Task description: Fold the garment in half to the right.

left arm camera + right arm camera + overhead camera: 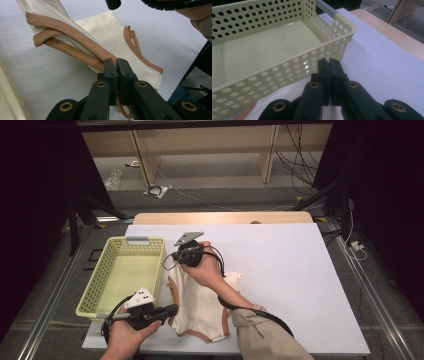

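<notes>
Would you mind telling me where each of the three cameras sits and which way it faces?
High view: above the person's side, facing forward and down on the table; both forearms, left gripper and right gripper show.
Left gripper view: rides the left gripper, looking along shut jaws pinching the cream garment.
Right gripper view: rides the right gripper, facing the yellow basket over the cloth.
Shared: the garment appears in all three views.

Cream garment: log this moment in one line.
left gripper shut on garment hem | right gripper shut on garment | basket empty
</notes>
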A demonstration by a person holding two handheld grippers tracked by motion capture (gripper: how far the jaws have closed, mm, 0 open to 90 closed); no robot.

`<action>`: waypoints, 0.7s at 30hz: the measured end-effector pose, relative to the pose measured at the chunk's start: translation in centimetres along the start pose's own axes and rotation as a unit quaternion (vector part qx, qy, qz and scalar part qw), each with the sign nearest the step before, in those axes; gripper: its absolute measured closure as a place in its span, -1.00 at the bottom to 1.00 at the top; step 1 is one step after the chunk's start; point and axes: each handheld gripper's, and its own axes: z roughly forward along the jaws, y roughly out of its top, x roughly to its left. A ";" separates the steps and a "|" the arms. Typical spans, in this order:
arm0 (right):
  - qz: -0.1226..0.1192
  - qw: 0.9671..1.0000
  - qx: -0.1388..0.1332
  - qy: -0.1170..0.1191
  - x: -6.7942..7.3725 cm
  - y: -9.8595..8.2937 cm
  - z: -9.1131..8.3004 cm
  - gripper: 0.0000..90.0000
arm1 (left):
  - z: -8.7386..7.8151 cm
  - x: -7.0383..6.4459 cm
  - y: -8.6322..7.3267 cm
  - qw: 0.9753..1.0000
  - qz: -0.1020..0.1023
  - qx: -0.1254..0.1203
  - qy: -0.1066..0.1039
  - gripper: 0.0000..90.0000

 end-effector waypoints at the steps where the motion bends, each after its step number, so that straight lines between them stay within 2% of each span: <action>1: -0.001 1.000 0.000 0.000 -0.1 -0.1 0.0 0.98 | 0.1 0.0 0.0 1.000 0.001 0.001 -0.001 0.93; 16: 0.013 1.000 -0.007 -0.009 -0.5 -1.1 -1.1 0.99 | 1.0 -0.8 0.3 1.000 0.010 0.003 -0.013 0.93; 21: 0.008 1.000 -0.005 -0.011 -0.6 -1.3 -1.6 0.99 | 1.2 -1.0 0.2 1.000 0.012 0.006 -0.015 0.93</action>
